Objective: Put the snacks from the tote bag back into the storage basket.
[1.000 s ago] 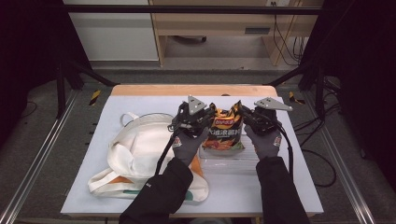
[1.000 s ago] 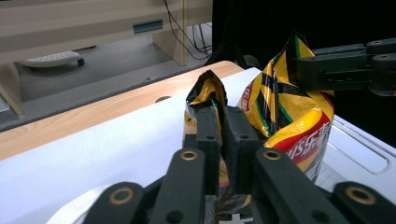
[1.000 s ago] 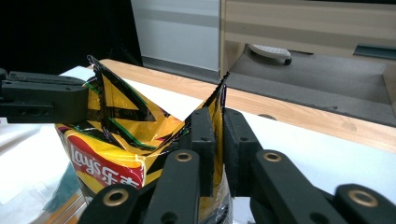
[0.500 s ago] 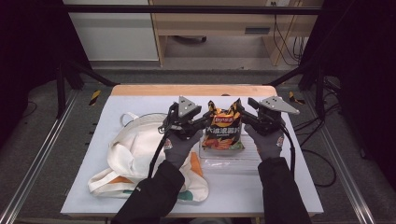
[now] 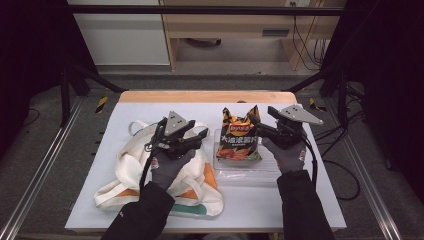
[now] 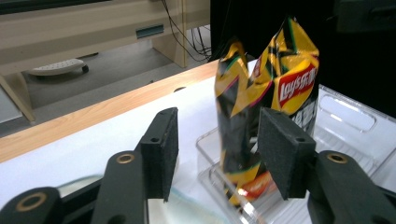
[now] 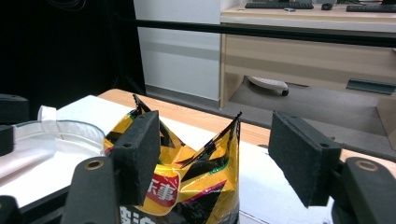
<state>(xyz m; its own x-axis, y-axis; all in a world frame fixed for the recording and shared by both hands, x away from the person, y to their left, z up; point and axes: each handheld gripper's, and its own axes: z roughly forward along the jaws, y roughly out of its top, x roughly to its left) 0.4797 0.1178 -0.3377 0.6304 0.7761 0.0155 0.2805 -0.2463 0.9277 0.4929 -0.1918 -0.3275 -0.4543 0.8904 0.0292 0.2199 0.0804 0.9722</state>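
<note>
Both my claws have just been opening: the left claw [image 5: 200, 136] is off the chip bag [image 5: 239, 136] and empty, drifting toward nine o'clock over the tote [image 5: 130, 165]. The right claw [image 5: 255, 122] gapes, probably clear. The bag stands alone in the clear tray [image 5: 250, 167], mid-counter [image 5: 320, 200].

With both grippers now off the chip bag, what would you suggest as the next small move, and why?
Probably bring the left gripper back to the chip bag and grip its side. Both grippers' jaws have just been opening and nothing is between them; the bag stands opened at the top in the clear tray, while the right gripper hovers beside its top and the tote bag lies flat alongside.
</note>
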